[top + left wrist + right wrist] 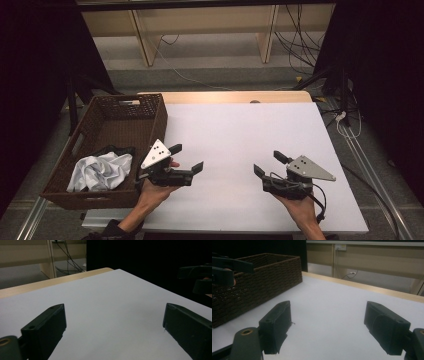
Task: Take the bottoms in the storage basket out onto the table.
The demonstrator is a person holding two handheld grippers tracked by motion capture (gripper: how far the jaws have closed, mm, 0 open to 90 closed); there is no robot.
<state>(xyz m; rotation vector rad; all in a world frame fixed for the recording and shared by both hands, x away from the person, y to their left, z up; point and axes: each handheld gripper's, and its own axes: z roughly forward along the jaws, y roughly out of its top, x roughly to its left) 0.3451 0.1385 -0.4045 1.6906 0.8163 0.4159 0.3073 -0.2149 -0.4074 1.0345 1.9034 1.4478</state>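
Note:
A dark brown wicker basket (pixel 150 117) stands at the table's left edge, also seen in the right gripper view (pixel 267 280). In it lies a crumpled white cloth (pixel 102 170) with a bit of dark fabric (pixel 120 149) behind it. My left gripper (pixel 187 157) hovers just right of the basket, open with nothing between its jaws (pixel 113 322). My right gripper (pixel 270 163) sits over the table's front right, open and holding nothing (pixel 327 325). Each gripper view catches the other gripper farther off: the right gripper (pixel 200 277) and the left gripper (pixel 227 267).
The table (pixel 240 135) has a white top with a wooden strip (pixel 230 96) along its far edge. Beyond it are shelf legs and cables (pixel 295 40) on the floor. Dark curtains close off both sides. Metal rails (pixel 370 165) run beside the table.

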